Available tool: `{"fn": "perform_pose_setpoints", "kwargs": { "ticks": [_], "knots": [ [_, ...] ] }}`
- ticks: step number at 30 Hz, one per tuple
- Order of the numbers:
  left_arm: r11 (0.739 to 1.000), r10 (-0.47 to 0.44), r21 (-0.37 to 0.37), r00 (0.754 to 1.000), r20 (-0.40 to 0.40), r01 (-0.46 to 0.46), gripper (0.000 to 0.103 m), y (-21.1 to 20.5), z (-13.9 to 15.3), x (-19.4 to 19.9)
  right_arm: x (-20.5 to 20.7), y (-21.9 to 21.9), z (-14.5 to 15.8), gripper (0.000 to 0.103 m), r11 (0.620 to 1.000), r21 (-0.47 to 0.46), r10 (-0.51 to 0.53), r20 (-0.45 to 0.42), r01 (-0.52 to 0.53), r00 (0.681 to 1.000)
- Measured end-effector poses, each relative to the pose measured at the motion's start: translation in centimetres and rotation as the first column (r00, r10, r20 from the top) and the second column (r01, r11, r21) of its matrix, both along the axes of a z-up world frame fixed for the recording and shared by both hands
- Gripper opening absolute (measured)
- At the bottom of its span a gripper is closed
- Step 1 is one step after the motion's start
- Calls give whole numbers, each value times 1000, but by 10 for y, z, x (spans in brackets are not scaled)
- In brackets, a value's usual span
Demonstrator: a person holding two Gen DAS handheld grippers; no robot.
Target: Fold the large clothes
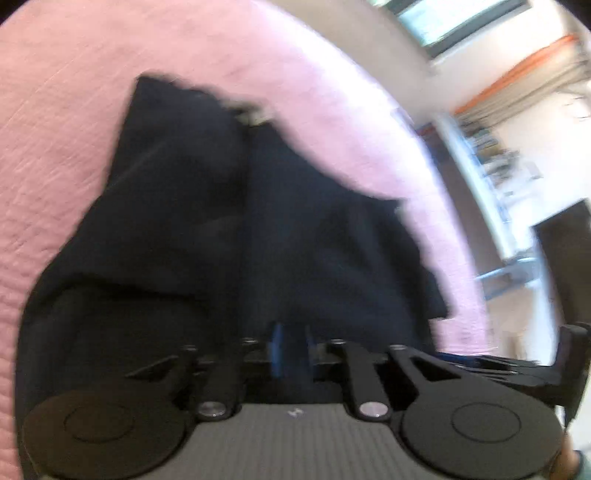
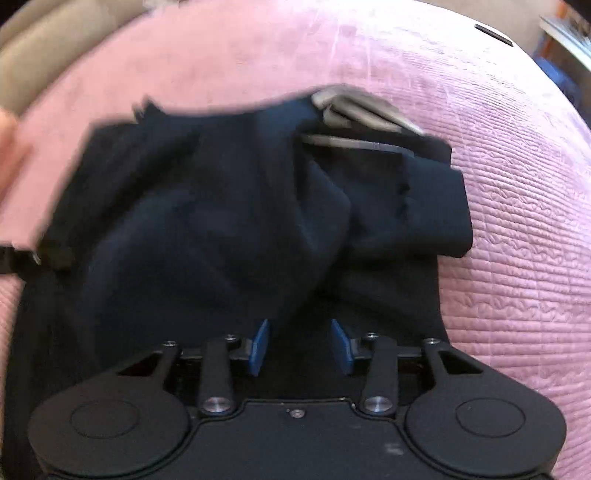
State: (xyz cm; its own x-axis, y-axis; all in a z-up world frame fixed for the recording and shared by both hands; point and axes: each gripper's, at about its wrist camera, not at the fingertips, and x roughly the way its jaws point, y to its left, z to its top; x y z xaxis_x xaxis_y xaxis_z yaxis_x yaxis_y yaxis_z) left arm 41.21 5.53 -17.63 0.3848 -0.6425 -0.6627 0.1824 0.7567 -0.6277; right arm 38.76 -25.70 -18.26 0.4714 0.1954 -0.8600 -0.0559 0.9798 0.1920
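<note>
A: Whereabouts of the dark navy garment (image 2: 221, 229)?

B: Spread in rumpled folds across the pink quilted bedspread (image 2: 517, 221), filling the middle of both views. Bunched rather than flat, with a thick fold running up from just ahead of the right tongs (image 2: 299, 325).

A: Any other colour on it?

B: Striped grey lining (image 2: 362, 110) at the far edge, turned outward over the dark cloth. Seen again, small and blurred, at the far edge in the left wrist view.

A: And the right tongs?

B: Open. Blue pads (image 2: 258, 349) well apart, dark cloth lying beneath the gap, neither pad pressing on it.

A: Left tongs (image 1: 292, 332)?

B: Pointed down at the near part of the garment, pads close together with only a narrow slit between. Too blurred and dark to tell whether cloth is pinched there or not.

A: Surroundings?

B: Bedspread reaching out past the garment on the far side and both flanks. Beyond its rim in the left wrist view, a window (image 1: 461, 18) high up and cluttered shelves (image 1: 495, 155), all smeared. Something beige (image 2: 48, 37) past the far left corner in the right wrist view; impossible to say what.
</note>
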Motion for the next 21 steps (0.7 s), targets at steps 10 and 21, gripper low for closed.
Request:
{"fn": "perform_pose_setpoints", "kwargs": {
  "ticks": [10, 21],
  "knots": [
    [997, 55, 56, 998, -16, -54, 29, -21, 2, -26, -13, 75, -58, 46, 978, 78, 198, -91, -191, 976],
    [989, 70, 139, 978, -198, -43, 33, 52, -44, -114, -101, 6, -39, 52, 986, 158, 73, -75, -61, 994]
  ]
}}
